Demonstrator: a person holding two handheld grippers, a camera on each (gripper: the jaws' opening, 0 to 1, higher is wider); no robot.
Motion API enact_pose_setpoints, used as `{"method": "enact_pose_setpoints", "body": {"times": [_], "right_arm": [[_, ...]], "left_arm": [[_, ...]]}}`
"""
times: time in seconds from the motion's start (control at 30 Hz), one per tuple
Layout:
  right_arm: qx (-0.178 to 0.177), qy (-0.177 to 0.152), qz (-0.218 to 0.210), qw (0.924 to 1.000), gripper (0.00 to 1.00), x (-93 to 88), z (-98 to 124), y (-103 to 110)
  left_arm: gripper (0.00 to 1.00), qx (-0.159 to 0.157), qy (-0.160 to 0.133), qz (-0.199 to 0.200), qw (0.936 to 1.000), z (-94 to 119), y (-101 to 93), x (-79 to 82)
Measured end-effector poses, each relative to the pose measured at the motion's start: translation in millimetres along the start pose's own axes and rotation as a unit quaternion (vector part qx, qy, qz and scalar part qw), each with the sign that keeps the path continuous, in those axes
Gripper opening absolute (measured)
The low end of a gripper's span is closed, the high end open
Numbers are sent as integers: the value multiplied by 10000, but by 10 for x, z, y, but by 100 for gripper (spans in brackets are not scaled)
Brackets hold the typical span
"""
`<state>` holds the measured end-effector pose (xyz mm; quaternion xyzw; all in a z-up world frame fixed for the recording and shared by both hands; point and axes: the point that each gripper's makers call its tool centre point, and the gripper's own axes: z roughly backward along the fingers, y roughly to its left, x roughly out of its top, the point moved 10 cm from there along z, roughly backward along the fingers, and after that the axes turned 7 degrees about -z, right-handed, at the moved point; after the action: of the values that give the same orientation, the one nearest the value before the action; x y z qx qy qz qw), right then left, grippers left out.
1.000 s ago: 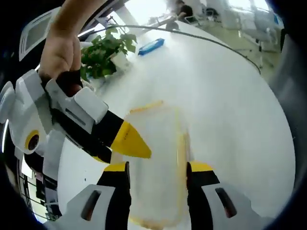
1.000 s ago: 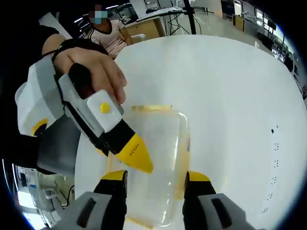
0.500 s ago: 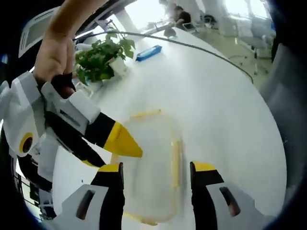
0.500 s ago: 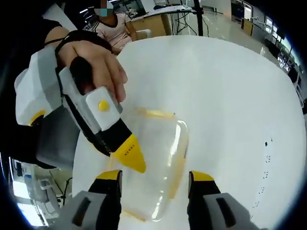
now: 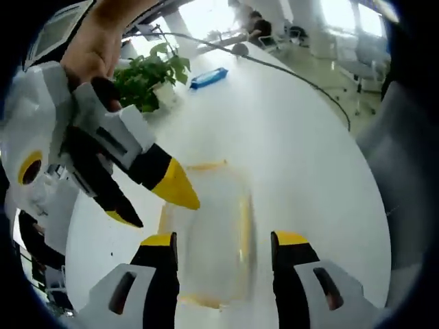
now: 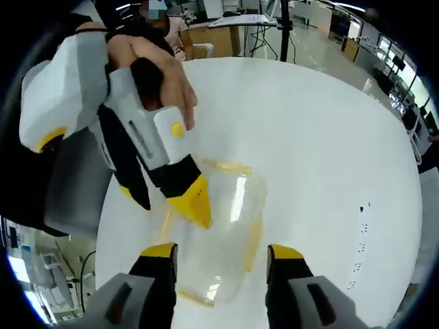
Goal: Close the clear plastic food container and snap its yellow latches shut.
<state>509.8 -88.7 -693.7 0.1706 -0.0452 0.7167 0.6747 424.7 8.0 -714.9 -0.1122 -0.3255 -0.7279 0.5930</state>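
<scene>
- We see a big round white tabletop (image 5: 309, 137) (image 6: 309, 137) under everything.
- The clear container (image 5: 206, 236) (image 6: 219, 229) lies flat on the tabletop, with its lid on top.
- In the left gripper view, the container sits just past our left gripper (image 5: 223, 240), in line with the gap between its fingers.
- In the right gripper view, it sits the same way in front of our right gripper (image 6: 221, 252).
- Both grippers have their fingers spread apart and hold nothing.
- A hand (image 5: 103, 41) holds the right gripper, which comes in from the left of the left gripper view. Its yellow tip is at the container's near corner.
- A hand (image 6: 154, 65) holds the left gripper in the right gripper view. Its yellow tip is over the container's edge; we cannot tell if it touches.
- Yellow latches (image 5: 242, 223) (image 6: 252, 243) run along the container's sides. We cannot tell if they are snapped shut.
- A green plant (image 5: 147, 79) stands far back on the tabletop.
- A blue thing (image 5: 209, 77) lies near the plant.
</scene>
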Motion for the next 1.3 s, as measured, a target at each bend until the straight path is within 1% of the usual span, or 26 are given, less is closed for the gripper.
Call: {"method": "enact_pose_setpoints", "body": {"times": [0.07,0.13,0.17,0.23,0.27,0.3,0.4,0.43,0.5,0.57,0.67,0.73,0.77,0.8,0.83,0.9,0.93,1.0,1.03,1.07,1.1,1.13,1.17,1.2,1.23,1.3], "right_arm": [[-377,2,51,9993,49,-13,11,-11],[-410,16,-1,9992,47,-34,16,24],[-398,12,2,9992,47,-41,23,37],[-355,-32,-157,9992,49,-66,41,80],[-353,-63,-193,9992,49,-83,47,113],[-353,-90,-202,9991,49,-91,50,131],[-417,-116,-229,9988,49,-133,45,200],[-432,-139,-255,9986,49,-153,29,208],[-422,-108,-285,9986,50,-193,0,232],[-469,-54,-269,9985,50,-221,-4,229],[-580,-134,-371,9975,50,-240,31,224],[-657,-166,-462,9966,51,-256,51,221],[-681,-198,-568,9959,51,-265,56,226],[-773,-319,-783,9934,51,-271,60,227],[-844,-363,-864,9920,51,-274,61,224],[-1057,-398,-1125,9872,50,-289,53,238],[-1242,-385,-1273,9833,50,-305,48,246],[-1486,-409,-1465,9771,50,-318,51,256],[-1581,-525,-1751,9703,49,-312,50,284],[-1599,-568,-1867,9676,49,-311,49,295],[-1837,-769,-2276,9532,49,-306,58,297],[-1900,-813,-2359,9495,49,-307,59,297],[-1968,-866,-2564,9423,49,-318,59,310],[-2139,-937,-2908,9278,49,-345,59,306],[-2212,-927,-3014,9228,49,-358,58,303],[-2357,-895,-3324,9088,47,-394,34,325]], "left_arm": [[50,-250,69,137,9996,0,78,-33],[52,-665,5,362,9971,15,151,-51],[54,-725,65,389,9966,28,192,-63],[51,-707,26,384,9968,53,310,-69],[51,-811,39,440,9957,58,366,-78],[51,-806,52,436,9958,57,400,-82],[51,-896,270,347,9950,51,499,-114],[50,-878,241,338,9953,49,524,-105],[50,-951,270,361,9944,25,541,-97],[51,-971,397,320,9940,3,544,-110],[51,-955,406,315,9941,-6,534,-116],[51,-950,410,408,9938,-9,529,-124],[51,-874,438,475,9941,-7,535,-127],[51,-792,418,687,9936,-8,542,-127],[52,-753,398,853,9927,-6,544,-127],[51,-574,471,1214,9898,16,551,-143],[51,-544,552,1464,9862,29,544,-153],[53,-511,442,1771,9819,28,522,-137],[53,-374,458,1910,9798,30,523,-140],[51,-205,553,2004,9779,42,528,-151],[48,10,714,2040,9764,52,542,-170],[47,139,784,2159,9732,49,538,-175],[47,361,870,2276,9692,36,539,-183],[49,468,920,2429,9646,32,525,-183],[51,520,969,2587,9597,23,511,-183],[54,746,1059,2872,9491,4,504,-193]]}}
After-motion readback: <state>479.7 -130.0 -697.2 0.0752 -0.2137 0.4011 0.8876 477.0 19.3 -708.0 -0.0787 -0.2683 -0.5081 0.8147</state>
